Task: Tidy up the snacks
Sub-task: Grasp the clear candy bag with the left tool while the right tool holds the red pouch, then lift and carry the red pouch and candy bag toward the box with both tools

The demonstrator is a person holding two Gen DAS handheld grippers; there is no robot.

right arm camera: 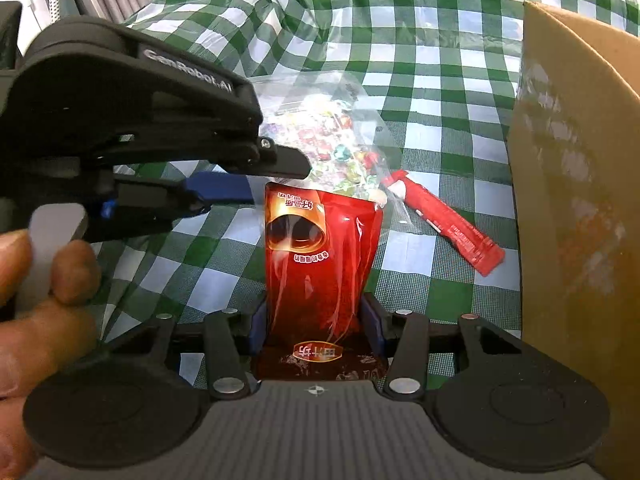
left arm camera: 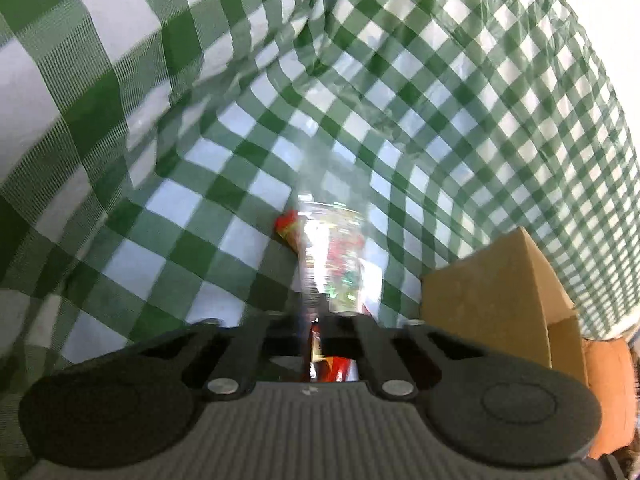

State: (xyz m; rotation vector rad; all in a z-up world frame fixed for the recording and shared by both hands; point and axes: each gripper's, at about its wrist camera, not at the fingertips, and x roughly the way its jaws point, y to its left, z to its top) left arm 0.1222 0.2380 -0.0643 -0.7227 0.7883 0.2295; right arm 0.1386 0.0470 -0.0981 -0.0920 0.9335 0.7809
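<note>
White raised lettering reading "GenRobot.AI" runs along the side of the black plastic left gripper (right arm camera: 280, 166) as it shows in the right wrist view. The glossy red foil snack pouch (right arm camera: 324, 256) carries white and gold Chinese characters, seen upside down, near its top edge, in a small line under a gold arch picture, and on a gold oval label low down; none can be made out for certain. Fine white print on the long red stick sachet (right arm camera: 448, 224) is too small to read.
</note>
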